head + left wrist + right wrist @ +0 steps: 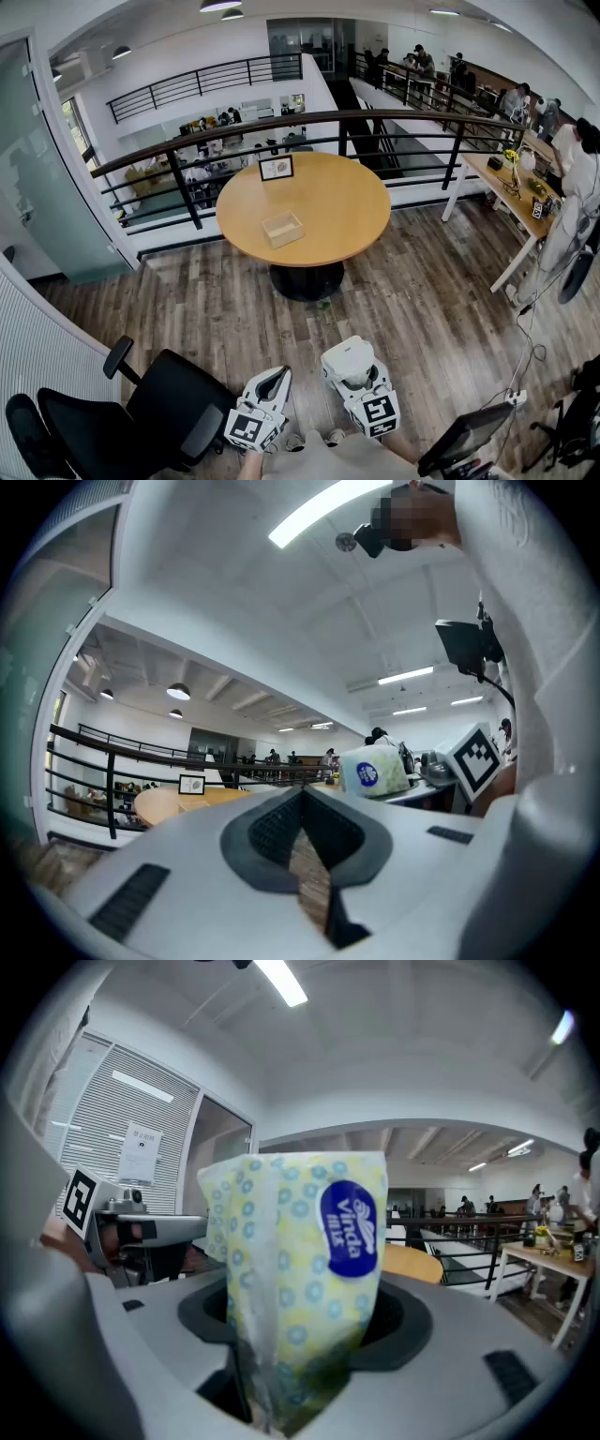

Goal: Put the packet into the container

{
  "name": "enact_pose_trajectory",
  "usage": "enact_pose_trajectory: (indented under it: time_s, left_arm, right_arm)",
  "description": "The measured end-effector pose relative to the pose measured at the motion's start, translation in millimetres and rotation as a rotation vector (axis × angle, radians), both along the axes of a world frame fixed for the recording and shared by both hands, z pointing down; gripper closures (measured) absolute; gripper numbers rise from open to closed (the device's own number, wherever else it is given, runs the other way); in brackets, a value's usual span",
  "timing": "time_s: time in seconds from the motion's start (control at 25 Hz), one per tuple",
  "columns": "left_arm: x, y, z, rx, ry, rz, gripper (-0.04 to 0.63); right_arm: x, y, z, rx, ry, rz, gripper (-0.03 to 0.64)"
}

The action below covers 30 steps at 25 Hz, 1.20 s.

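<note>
The packet (300,1241) is a pale yellow tissue pack with blue dots and a blue oval label. It stands upright between the jaws of my right gripper (302,1321), which is shut on its lower end. In the head view that gripper (347,353) hangs low over the wood floor, far short of the round table (352,202). The container (283,228), a small open tan box, sits near the table's front edge. My left gripper (277,375) is beside the right one, its jaws shut with nothing between them (302,794). From the left gripper view the packet (373,770) shows to the right.
A framed picture (276,168) stands at the table's far edge, in front of a black railing (225,131). A black office chair (159,408) is close on my left. A white desk (511,197) with several people near it is at the right, and a monitor (464,439) at the bottom right.
</note>
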State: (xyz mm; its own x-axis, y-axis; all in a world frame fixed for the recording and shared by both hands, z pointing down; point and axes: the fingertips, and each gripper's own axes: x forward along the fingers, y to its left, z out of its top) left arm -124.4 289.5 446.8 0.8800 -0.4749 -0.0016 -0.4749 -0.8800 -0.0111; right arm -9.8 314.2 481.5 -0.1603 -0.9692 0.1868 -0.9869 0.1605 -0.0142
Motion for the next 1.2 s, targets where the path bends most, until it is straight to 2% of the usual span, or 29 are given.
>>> enact_pose_trajectory:
  time_s: [0.76, 1.2]
  left_arm:
    - [-4.1, -4.8, -1.3, -0.001, -0.015, -0.010, 0.591]
    - [15.8, 1.1, -2.7, 0.011, -0.024, -0.020, 0.590]
  right_arm:
    - [-4.9, -5.6, -1.1, 0.000, -0.007, -0.012, 0.308]
    - [16.6, 3.5, 0.2, 0.014, -0.049, -0.021, 0.308]
